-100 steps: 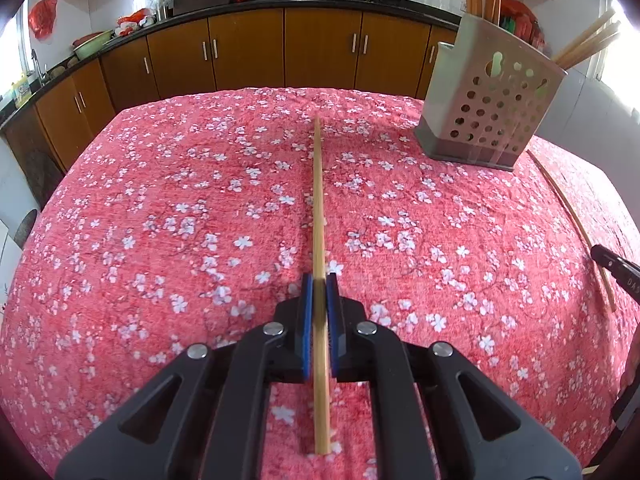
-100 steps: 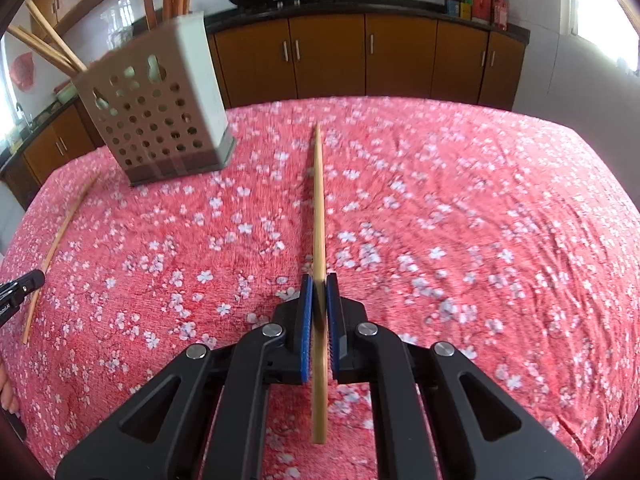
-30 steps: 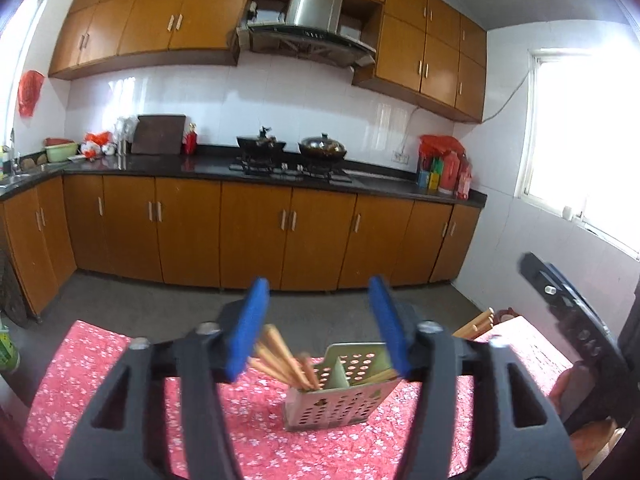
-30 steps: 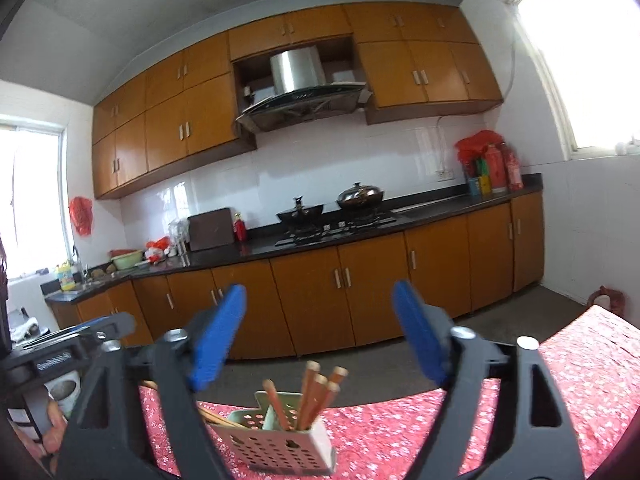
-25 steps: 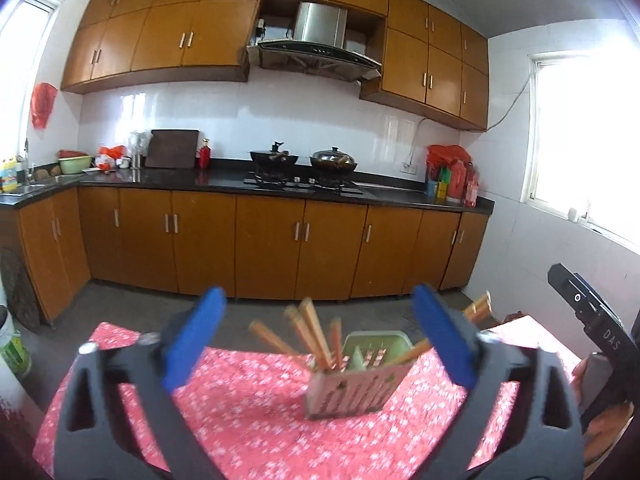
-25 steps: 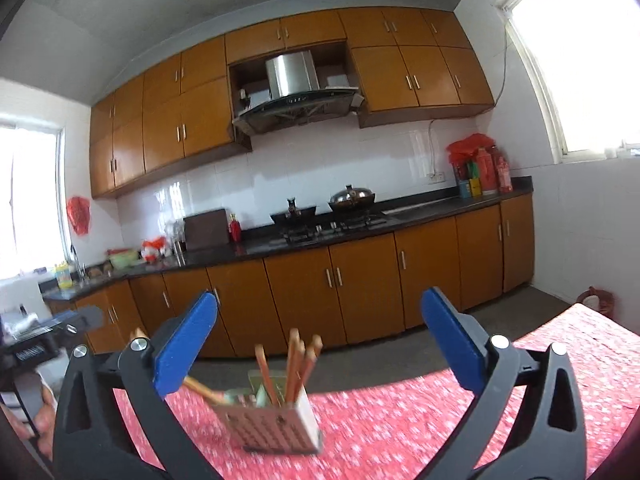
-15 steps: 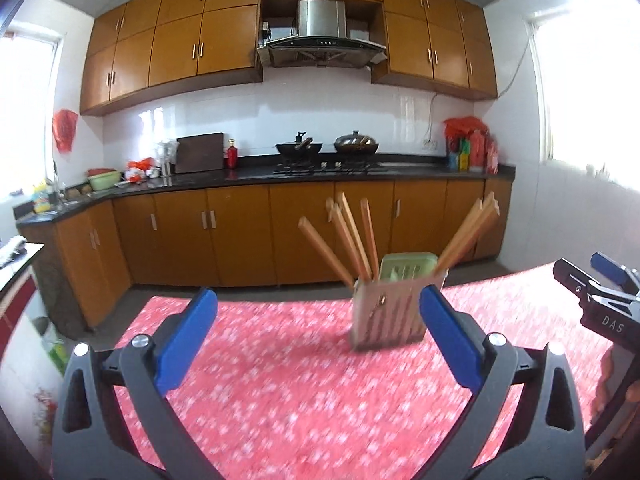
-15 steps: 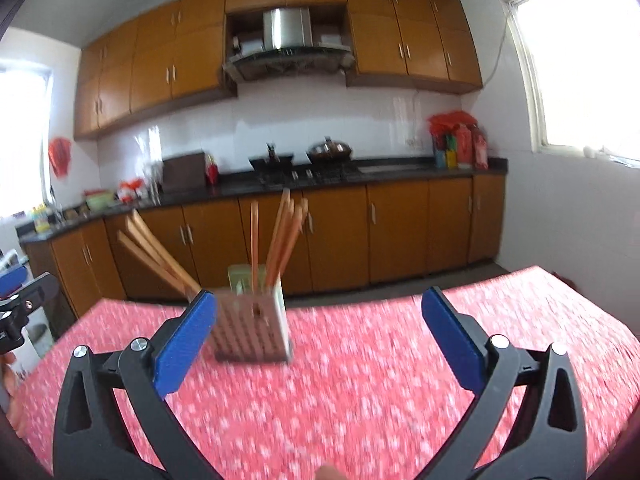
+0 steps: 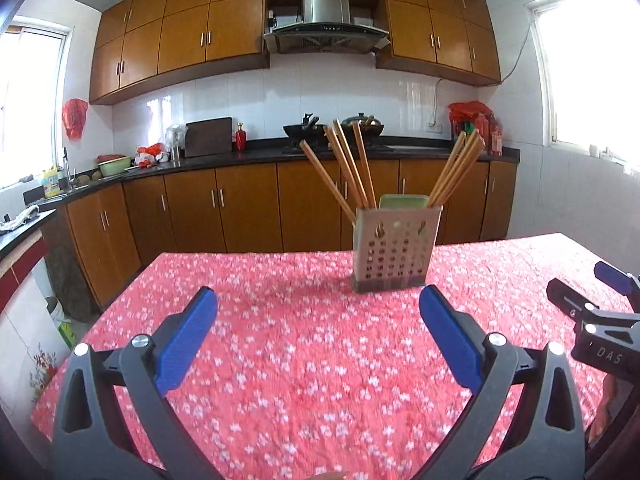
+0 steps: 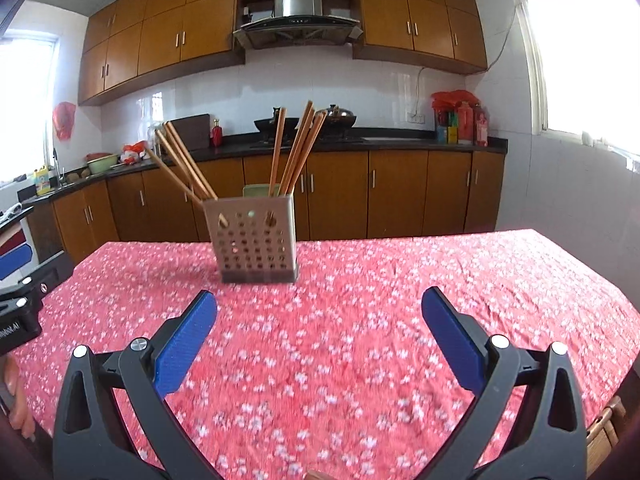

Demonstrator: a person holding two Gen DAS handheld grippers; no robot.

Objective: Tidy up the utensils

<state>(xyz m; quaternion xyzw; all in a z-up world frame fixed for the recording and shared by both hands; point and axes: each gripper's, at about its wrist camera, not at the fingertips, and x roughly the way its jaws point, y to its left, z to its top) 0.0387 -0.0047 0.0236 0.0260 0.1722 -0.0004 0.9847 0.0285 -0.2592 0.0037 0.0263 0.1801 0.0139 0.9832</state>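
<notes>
Left gripper (image 9: 318, 336) spread wide, blue pads (image 9: 186, 336) far apart, nothing between them, held above the red floral tablecloth (image 9: 304, 380). Ahead of it and a little to its right, well apart, the perforated utensil holder (image 9: 394, 250) standing upright on the cloth. Rising from the holder, wooden chopsticks (image 9: 348, 168) in two fans, one leaning left, the other (image 9: 456, 172) leaning right, with a pale green insert showing at the rim between them. At the far right edge of the left wrist view, part of the other tool's black frame, with a blue pad. Right gripper (image 10: 320, 336) likewise wide open and empty, blue pads (image 10: 452, 340) splayed, over the same tablecloth (image 10: 360, 360). Ahead of it and slightly to its left, the utensil holder (image 10: 254, 240) upright, chopsticks (image 10: 298, 148) standing near vertical at its middle and another bunch (image 10: 180, 164) slanting out to the left. At the left edge of the right wrist view, a piece of the left tool's black body. Beyond the table in both views, brown kitchen cabinets (image 9: 248, 204), a dark countertop with pans, and a range hood (image 10: 298, 12) above.
</notes>
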